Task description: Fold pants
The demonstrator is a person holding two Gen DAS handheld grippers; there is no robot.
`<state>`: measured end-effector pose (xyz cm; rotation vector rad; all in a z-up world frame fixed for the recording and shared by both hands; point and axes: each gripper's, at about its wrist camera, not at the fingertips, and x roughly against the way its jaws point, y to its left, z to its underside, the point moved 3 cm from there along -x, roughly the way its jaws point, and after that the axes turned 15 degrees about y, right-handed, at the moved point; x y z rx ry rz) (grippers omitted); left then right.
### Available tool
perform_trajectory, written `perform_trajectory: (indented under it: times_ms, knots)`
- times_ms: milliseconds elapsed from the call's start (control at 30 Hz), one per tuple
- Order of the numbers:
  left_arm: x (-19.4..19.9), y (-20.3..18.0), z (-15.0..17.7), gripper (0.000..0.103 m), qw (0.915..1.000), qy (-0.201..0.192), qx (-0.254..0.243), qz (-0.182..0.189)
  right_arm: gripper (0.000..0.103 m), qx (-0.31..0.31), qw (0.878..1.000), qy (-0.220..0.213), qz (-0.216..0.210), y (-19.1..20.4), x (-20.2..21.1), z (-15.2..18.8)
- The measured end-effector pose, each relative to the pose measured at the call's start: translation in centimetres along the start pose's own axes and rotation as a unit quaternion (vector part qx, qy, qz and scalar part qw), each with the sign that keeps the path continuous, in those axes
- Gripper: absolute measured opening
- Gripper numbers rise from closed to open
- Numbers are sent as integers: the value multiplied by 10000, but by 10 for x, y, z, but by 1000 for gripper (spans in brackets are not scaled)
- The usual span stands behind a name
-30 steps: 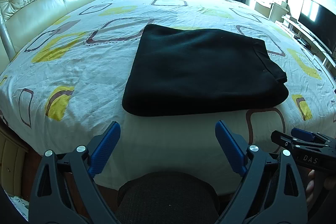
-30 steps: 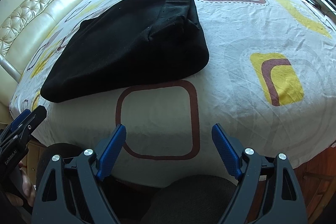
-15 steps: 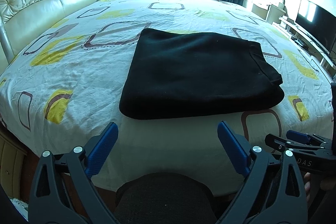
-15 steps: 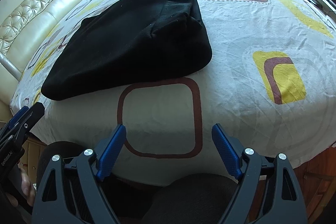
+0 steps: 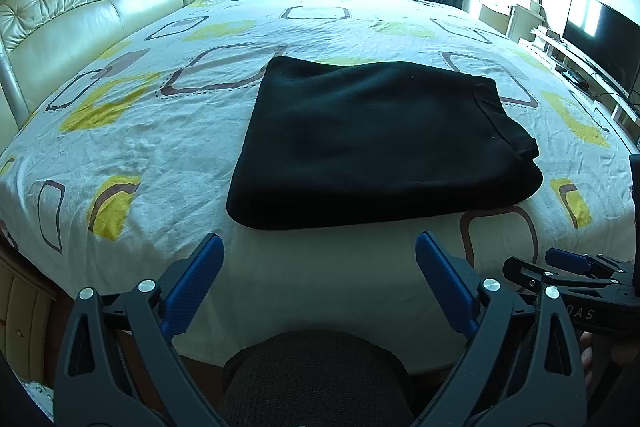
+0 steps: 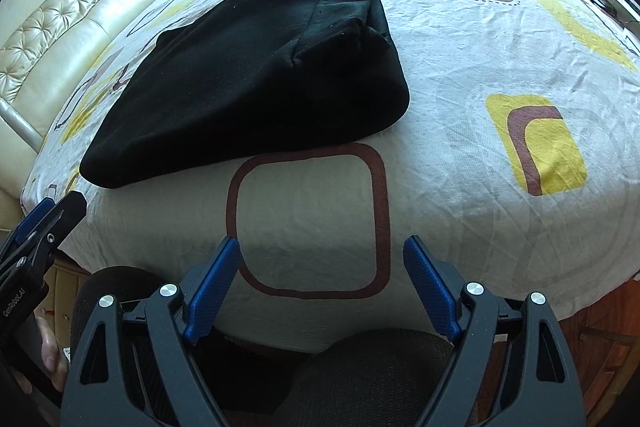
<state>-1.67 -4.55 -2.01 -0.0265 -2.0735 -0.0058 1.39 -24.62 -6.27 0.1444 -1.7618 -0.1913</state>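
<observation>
The black pants [image 5: 380,143] are lying folded into a thick rectangle on the patterned bedsheet [image 5: 140,147], ahead of and beyond both pairs of fingers, touched by neither. The left gripper [image 5: 320,251] is being held wide apart over the near edge of the bed, its jaws having just been opening with nothing between them. The right gripper [image 6: 322,255] is likewise being held spread and empty, with the pants lying ahead and to the left of its blue fingertips [image 6: 416,255].
</observation>
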Motion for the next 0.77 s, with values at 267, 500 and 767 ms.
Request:
perform_trajectory:
  times_ms: [267,500,767]
  knots:
    - [15,1,-6,101,9994,-246,168,-163,82,-2,10000,50,-51,1,-1,1]
    - [27,13,-28,101,9994,-65,56,328,82,-155,9995,71,-268,-4,7,1]
    - [-31,124,-129,101,9968,-216,670,-367,86,-413,9940,-958,-327,-53,66,-106]
